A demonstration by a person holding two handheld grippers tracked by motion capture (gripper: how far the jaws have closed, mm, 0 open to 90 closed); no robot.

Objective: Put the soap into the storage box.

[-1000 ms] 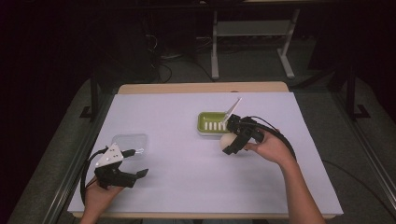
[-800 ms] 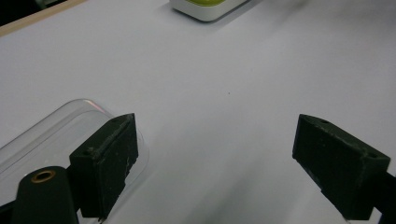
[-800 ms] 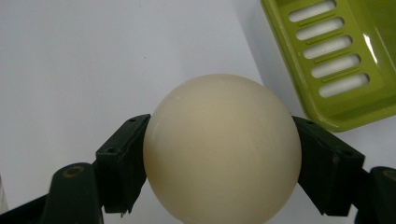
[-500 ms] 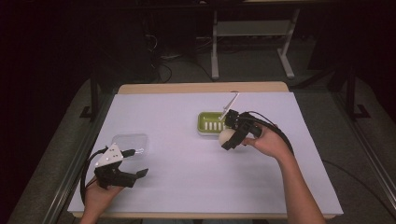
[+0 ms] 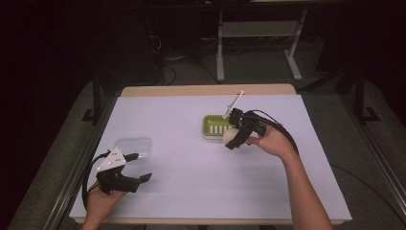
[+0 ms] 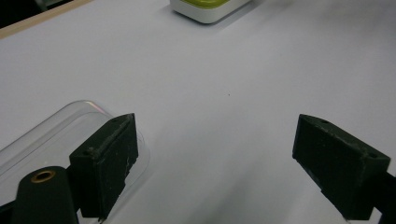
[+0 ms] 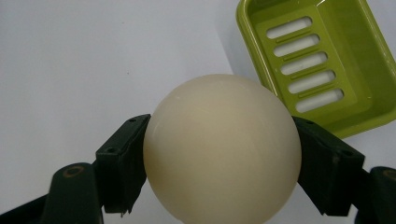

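While my right gripper [image 7: 219, 154] has its jaws pinching the cream soap [image 7: 222, 149] just near-right of the green soap dish [image 7: 322, 60], my left gripper [image 6: 224, 163] waits with jaws spread beside the clear lid [image 5: 133, 145] on the desk [image 5: 191, 191].

Soap bar [image 7: 223, 151]: cream, smooth, satin sheen. Soap dish [image 7: 327, 60]: glossy green plastic, slotted floor, on a white base. Clear lid [image 6: 51, 133]: transparent glossy plastic. Right claw [image 7: 223, 168] and left claw [image 6: 229, 161]: matt black plastic jaws, faintly rough. Bench [image 5: 182, 187]: matt white paper-like cover over a wood edge.
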